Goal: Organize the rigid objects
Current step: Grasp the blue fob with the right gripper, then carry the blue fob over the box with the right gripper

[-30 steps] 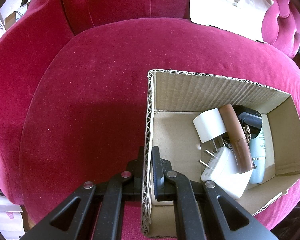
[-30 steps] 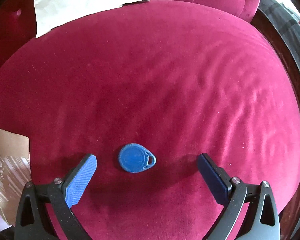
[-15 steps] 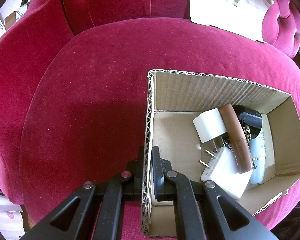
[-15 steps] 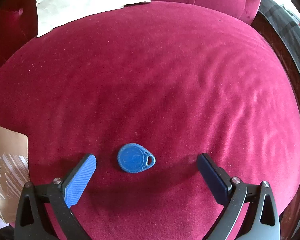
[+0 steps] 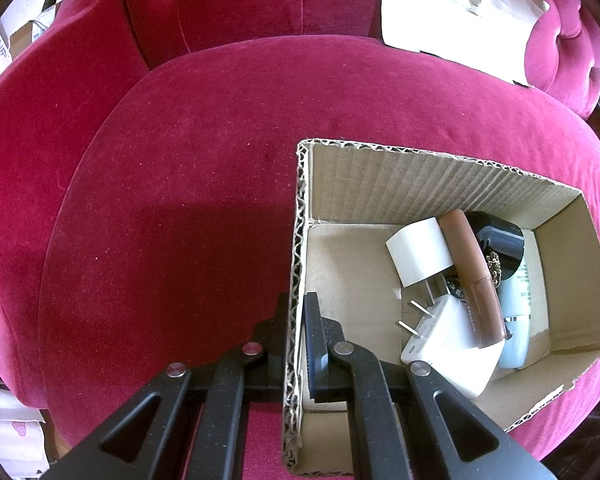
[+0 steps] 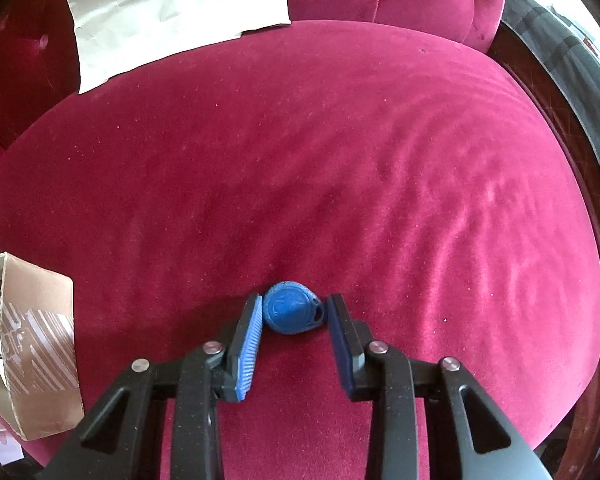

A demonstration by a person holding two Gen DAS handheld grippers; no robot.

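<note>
A blue teardrop key fob [image 6: 292, 307] lies on the red velvet seat [image 6: 340, 168]. My right gripper [image 6: 294, 312] is shut on the fob, its blue pads pressing both sides. My left gripper [image 5: 298, 320] is shut on the left wall of an open cardboard box [image 5: 300, 240], one finger inside and one outside. The box holds two white plug adapters [image 5: 418, 256], a brown tube [image 5: 472, 276], a pale blue bottle [image 5: 516, 320] and a dark item [image 5: 500, 236]. The box's outer side [image 6: 32, 344] shows at the left of the right wrist view.
The seat is a red velvet armchair with a tufted back [image 5: 240, 0]. A white sheet of paper [image 5: 456, 12] leans on the backrest; it also shows in the right wrist view [image 6: 172, 12]. The seat's dark wooden edge [image 6: 560, 112] runs at the right.
My right gripper has closed from wide open onto the blue key fob. The left gripper and box have not moved.
</note>
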